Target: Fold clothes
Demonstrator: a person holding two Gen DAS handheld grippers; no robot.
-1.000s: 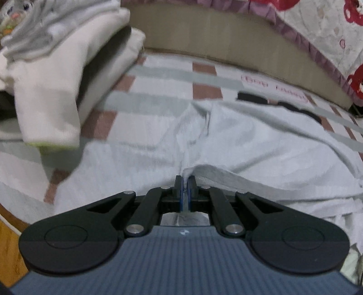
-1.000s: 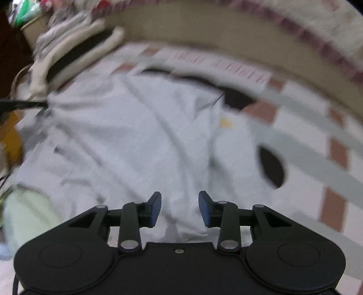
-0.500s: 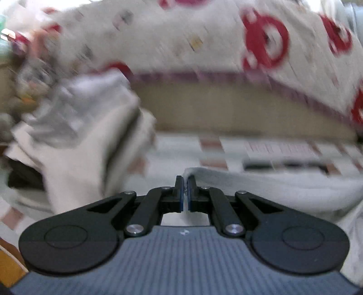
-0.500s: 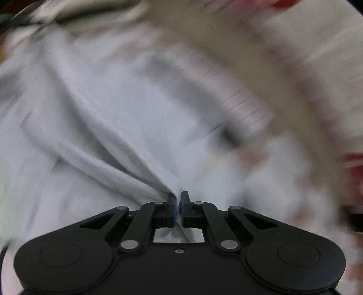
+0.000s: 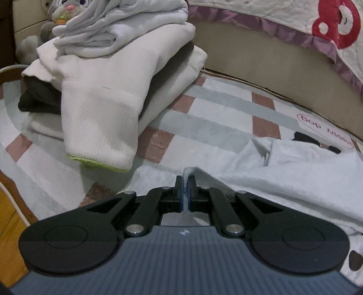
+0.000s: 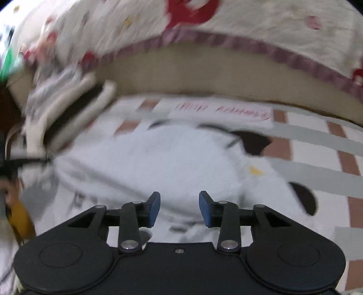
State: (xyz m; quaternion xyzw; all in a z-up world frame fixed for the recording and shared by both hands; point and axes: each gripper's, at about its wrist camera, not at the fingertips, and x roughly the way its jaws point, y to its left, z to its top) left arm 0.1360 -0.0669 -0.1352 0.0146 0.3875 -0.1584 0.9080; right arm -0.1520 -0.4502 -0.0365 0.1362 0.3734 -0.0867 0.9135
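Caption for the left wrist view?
Left gripper pinches light grey garment on checked mat, beside folded clothes stack.

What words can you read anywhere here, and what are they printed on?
"happy dog": pink letters in a pink-edged oval on the checked mat, seen upside down from the left wrist view.
The same label in the right wrist view: too blurred to read.
Nothing else readable; the quilt carries only red pictures.
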